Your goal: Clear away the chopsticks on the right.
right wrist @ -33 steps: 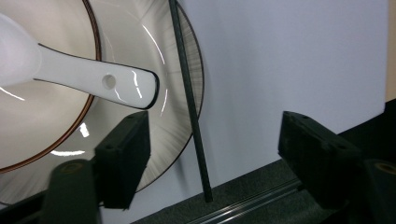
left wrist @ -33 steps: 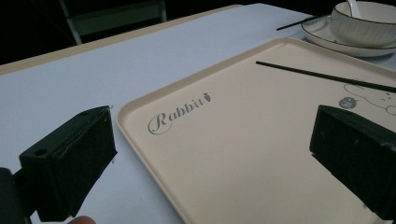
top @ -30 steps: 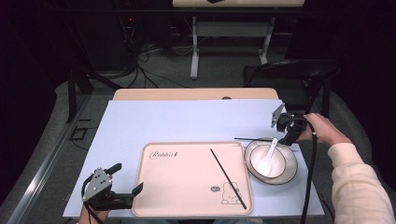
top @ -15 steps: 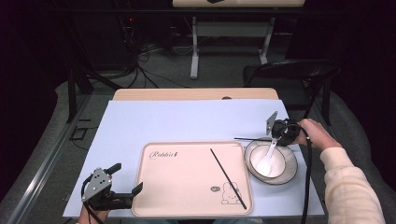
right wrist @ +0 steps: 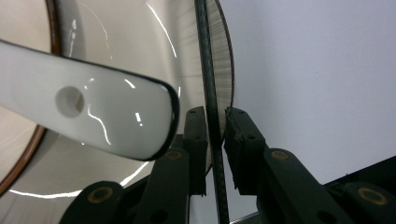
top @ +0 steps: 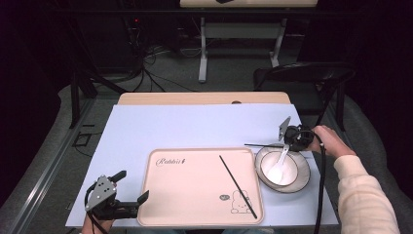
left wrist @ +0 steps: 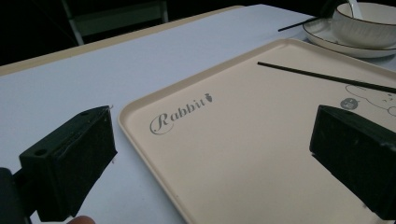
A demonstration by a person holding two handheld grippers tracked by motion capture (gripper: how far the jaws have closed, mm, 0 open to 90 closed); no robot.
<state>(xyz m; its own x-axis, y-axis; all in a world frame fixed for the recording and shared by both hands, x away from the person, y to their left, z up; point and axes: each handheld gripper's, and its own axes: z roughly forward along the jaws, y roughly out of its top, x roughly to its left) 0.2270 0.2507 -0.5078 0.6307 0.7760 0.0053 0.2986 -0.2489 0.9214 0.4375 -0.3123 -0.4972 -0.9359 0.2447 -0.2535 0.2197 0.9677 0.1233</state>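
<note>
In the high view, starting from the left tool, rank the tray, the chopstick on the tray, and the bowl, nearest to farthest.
From the left tool:
1. Tray, right beside it.
2. Chopstick on the tray, toward the tray's right side.
3. Bowl, past the tray's right edge.

The right gripper (top: pixel 293 138) has come down from above the bowl (top: pixel 283 169) to its far rim, toward the tabletop's right edge, where its jaws now close around a black chopstick (right wrist: pixel 208 93) (lying across that rim).

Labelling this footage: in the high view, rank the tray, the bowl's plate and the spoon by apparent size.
1. Beige rectangular plastic tray, clearly largest.
2. Round dark-rimmed ceramic plate under the bowl.
3. White ceramic spoon, smallest.
</note>
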